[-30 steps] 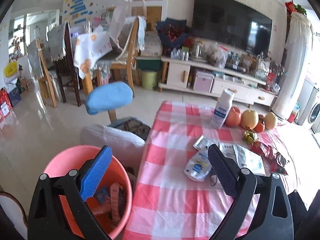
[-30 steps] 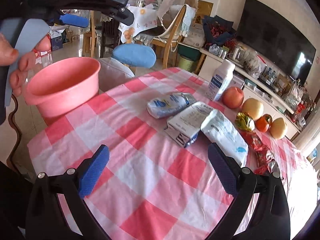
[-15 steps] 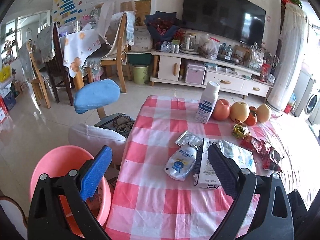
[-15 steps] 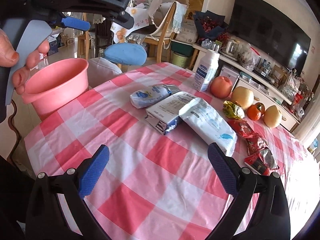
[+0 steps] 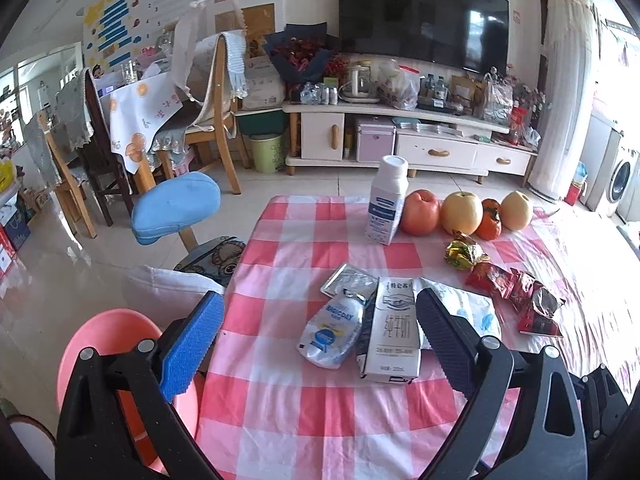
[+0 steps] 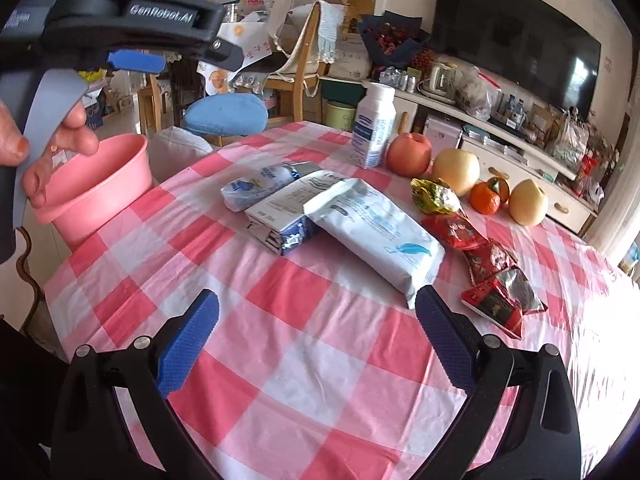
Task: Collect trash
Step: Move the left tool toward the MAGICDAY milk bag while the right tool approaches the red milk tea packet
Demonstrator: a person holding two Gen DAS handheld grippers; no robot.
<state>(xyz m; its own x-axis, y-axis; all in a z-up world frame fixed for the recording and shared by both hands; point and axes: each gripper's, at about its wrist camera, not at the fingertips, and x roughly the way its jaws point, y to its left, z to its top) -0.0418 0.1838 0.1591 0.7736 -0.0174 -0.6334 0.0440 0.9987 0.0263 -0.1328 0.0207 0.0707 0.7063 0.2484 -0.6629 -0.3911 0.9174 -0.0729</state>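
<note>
Trash lies on the pink checked tablecloth [image 6: 320, 360]: a crumpled white-blue pouch [image 5: 332, 330] [image 6: 256, 186], a flattened milk carton [image 5: 394, 336] [image 6: 284, 216], a white wipes pack [image 6: 376, 232], red snack wrappers [image 6: 488, 276] [image 5: 520, 292] and a gold wrapper [image 5: 464, 254]. A pink basin [image 5: 104, 344] [image 6: 96, 184] stands off the table's left edge. My left gripper [image 5: 316, 348] is open and empty, above the table edge just before the pouch and carton. My right gripper [image 6: 316, 344] is open and empty over bare cloth, nearer than the wipes pack.
A white bottle [image 5: 386, 200] and a row of fruit [image 5: 460, 212] stand at the table's far side. A blue-backed chair [image 5: 176, 206] and a white cushion are left of the table. TV cabinet and wooden chairs stand beyond.
My left gripper has swung right from over the basin towards the table, and the pouch and carton now lie between its fingers in view. My right gripper has moved forward slightly.
</note>
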